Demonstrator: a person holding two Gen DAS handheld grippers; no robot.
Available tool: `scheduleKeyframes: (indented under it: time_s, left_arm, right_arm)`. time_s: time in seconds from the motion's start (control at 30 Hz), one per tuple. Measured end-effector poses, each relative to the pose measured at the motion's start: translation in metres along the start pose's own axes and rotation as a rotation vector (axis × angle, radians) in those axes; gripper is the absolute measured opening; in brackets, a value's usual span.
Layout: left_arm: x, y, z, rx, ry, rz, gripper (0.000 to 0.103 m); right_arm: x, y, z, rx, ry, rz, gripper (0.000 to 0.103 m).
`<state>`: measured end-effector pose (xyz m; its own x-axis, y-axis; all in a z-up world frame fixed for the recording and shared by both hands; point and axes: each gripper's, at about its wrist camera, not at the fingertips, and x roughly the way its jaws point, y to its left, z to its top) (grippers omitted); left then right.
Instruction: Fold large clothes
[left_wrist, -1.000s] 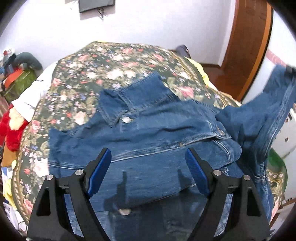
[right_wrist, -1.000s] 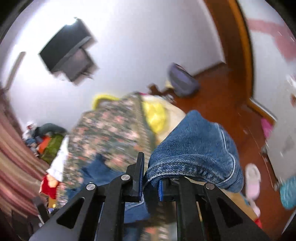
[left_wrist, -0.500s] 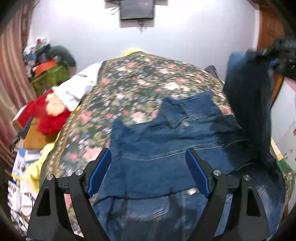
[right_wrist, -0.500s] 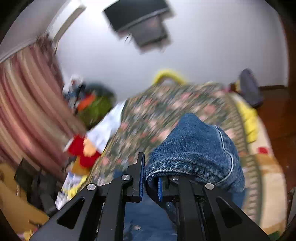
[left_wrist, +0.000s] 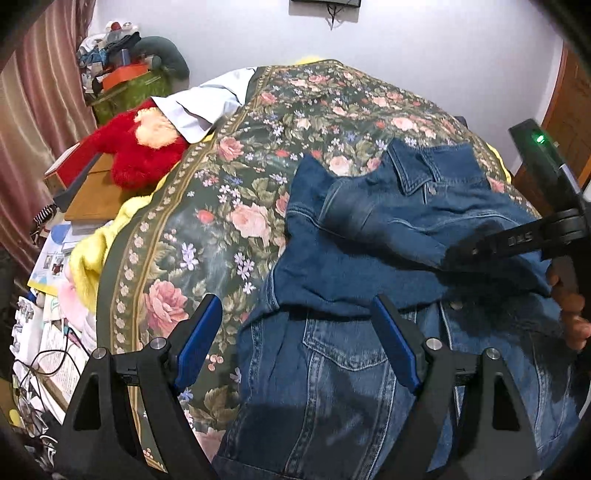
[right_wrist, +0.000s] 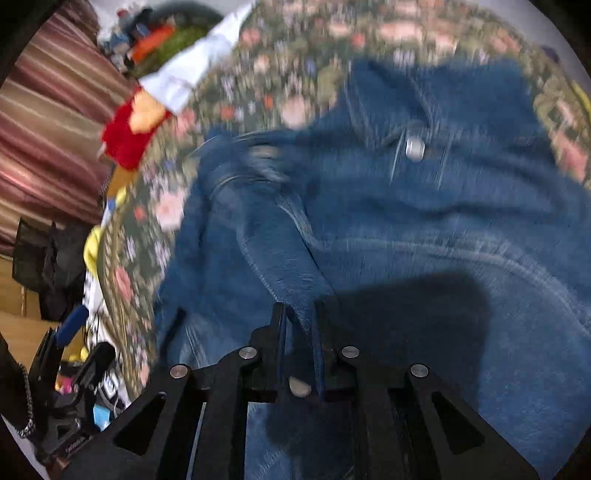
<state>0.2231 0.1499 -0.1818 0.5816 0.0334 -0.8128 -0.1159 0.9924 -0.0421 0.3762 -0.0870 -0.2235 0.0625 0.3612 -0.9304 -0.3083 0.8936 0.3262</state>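
Note:
A blue denim jacket (left_wrist: 388, 258) lies on the floral bedspread (left_wrist: 258, 166), collar toward the far side. One sleeve (left_wrist: 369, 221) is folded across its chest. My left gripper (left_wrist: 295, 339) is open and empty, hovering above the jacket's lower left part. My right gripper (right_wrist: 299, 321) is shut on the sleeve's denim (right_wrist: 295, 280) and is low over the jacket; it shows at the right in the left wrist view (left_wrist: 517, 240).
A red plush toy (left_wrist: 140, 147) and a white pillow (left_wrist: 207, 107) lie at the bed's left side. Boxes and clutter (left_wrist: 122, 81) stand in the far left corner. Papers and cables (left_wrist: 55, 332) lie on the floor at left. A wooden door (left_wrist: 569, 107) is at right.
My right gripper has swung the sleeve from high at the right down and across onto the jacket's chest. My left gripper has shifted left, staying open.

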Motion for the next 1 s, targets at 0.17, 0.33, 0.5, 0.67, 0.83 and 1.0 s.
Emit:
scheduleKeyframes:
  time_s: [0.17,0.33,0.5,0.67,0.83,1.0]
  left_arm:
    - [0.007,-0.010,0.012,0.012,0.001,-0.055,0.082]
    - [0.034,-0.016,0.039,-0.080,0.075,-0.239,0.082]
    - [0.087,-0.020,0.053,-0.244,0.223,-0.378,0.082]
    - [0.137,-0.022,0.051,-0.369,0.316,-0.371,0.082]
    - [0.164,-0.031,0.053,-0.394,0.324,-0.321,0.081]
    - [0.168,-0.058,0.070,-0.202,0.256,-0.137,0.041]
  right_arm:
    - [-0.045,-0.001,-0.006,-0.062,-0.069,-0.010,0.010]
    - [-0.122,-0.025,-0.013,-0.118,-0.254,-0.130,0.010]
    - [-0.163,-0.081,-0.031,-0.107,-0.328,-0.329,0.010]
    - [-0.148,-0.150,-0.052,0.000,-0.234,-0.342,0.010]
    - [-0.106,-0.194,-0.071,0.041,-0.151,-0.296,0.010]
    - [-0.109,-0.204,-0.082,0.023,-0.195,-0.255,0.010]
